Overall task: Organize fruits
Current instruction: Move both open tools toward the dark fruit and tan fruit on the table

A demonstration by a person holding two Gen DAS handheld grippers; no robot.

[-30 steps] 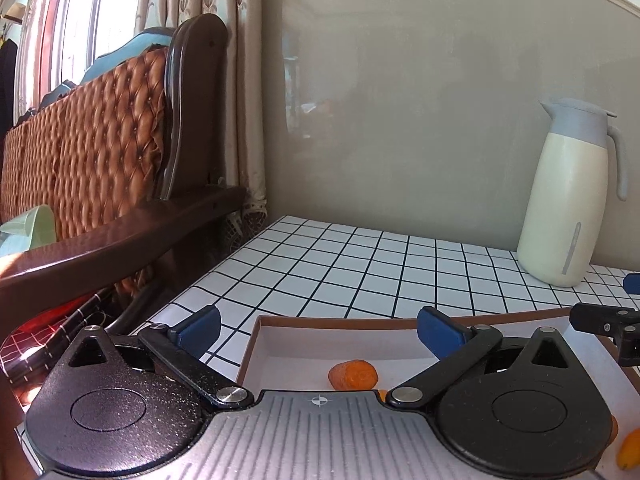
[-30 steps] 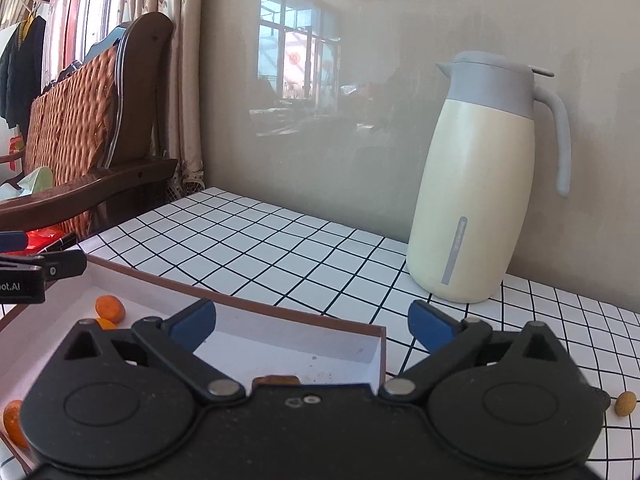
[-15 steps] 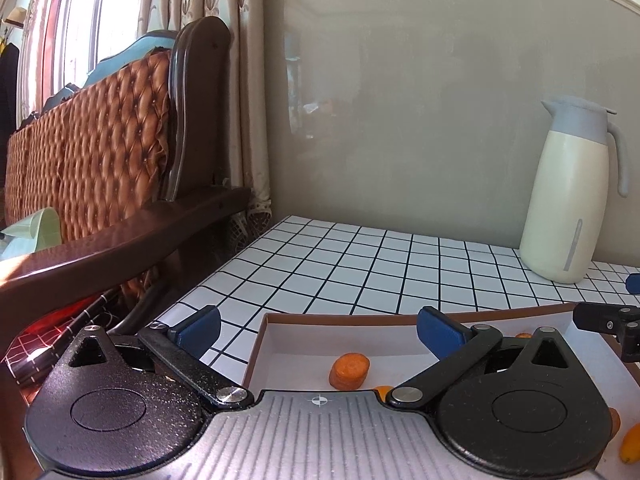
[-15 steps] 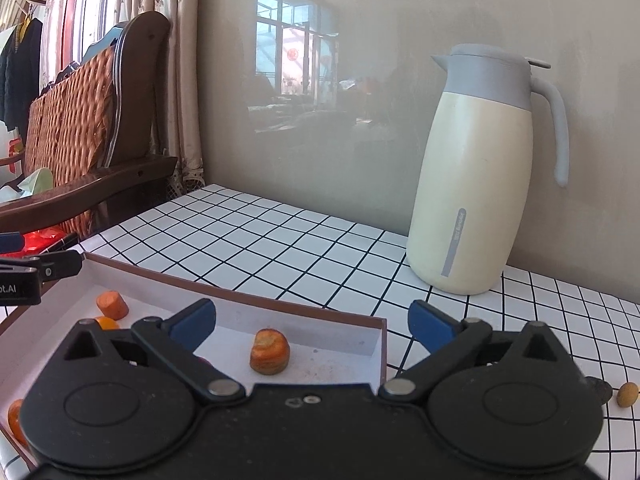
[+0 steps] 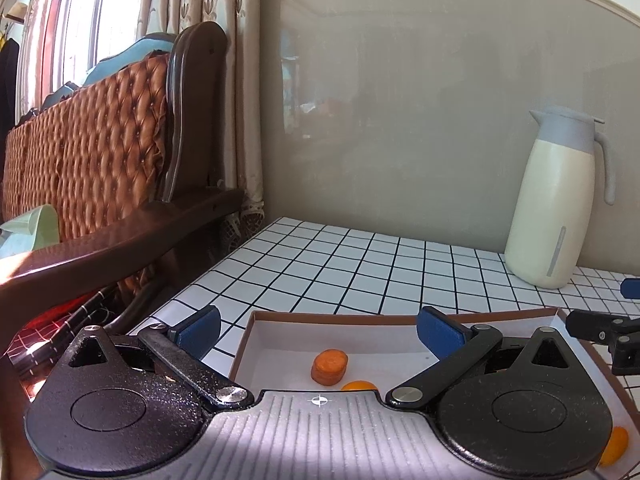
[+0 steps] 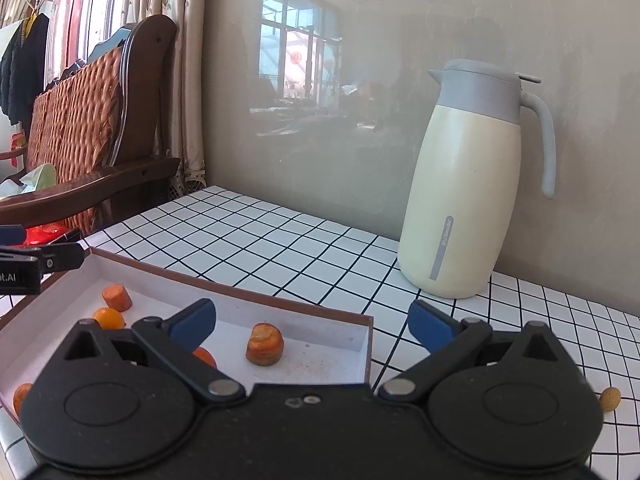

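I'm holding both grippers over the box [image 6: 362, 344] on the counter [image 6: 280, 240]. My right gripper [image 6: 312, 322] is hanging with jaws wide, gripping nothing; a carrot chunk [image 6: 265, 344] is standing upright below it, cut face up. My left gripper [image 5: 318, 330] is also gaping, empty, above another chunk [image 5: 329, 366] sitting flat. A small fruit [image 6: 609, 399] is lying outside, near the jug [image 6: 464, 200].

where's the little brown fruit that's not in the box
In the right wrist view, the brown fruit lies on the tiled table at the far right, outside the box, below and right of the thermos.
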